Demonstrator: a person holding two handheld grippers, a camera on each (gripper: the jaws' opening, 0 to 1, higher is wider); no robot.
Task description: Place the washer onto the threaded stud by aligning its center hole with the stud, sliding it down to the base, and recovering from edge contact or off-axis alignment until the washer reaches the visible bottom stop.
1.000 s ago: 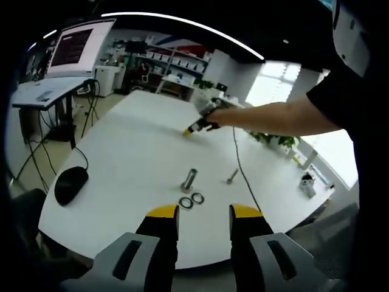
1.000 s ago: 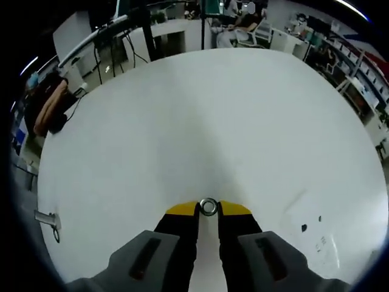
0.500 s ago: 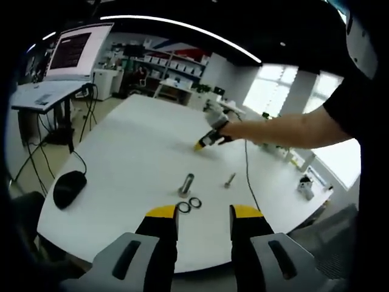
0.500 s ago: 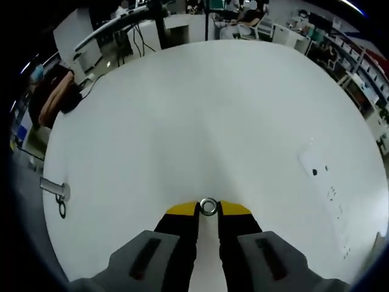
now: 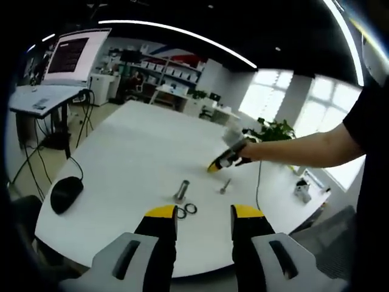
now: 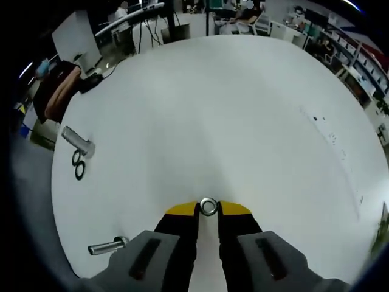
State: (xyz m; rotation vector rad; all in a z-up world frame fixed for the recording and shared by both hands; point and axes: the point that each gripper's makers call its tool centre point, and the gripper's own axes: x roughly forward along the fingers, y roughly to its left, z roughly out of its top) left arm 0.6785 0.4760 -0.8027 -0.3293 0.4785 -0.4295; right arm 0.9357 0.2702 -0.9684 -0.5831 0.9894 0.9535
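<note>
On the white table a thick threaded stud lies beside two dark washers, just ahead of my left gripper, which stands open and holds nothing. A slimmer bolt lies to the right of the stud. Beyond that bolt a person's hand holds my right gripper low over the table. My right gripper is shut on a small metal washer. From there the stud and the two washers lie far left, and the slim bolt lies at lower left.
A black mouse sits near the table's left edge. A desk with a monitor stands behind it. A cable runs across the table's right side towards a small object. Shelves and windows line the room.
The right gripper, still shut on its washer, has come from the far middle of the table closer to the slim bolt and the stud. The left gripper stays open.
</note>
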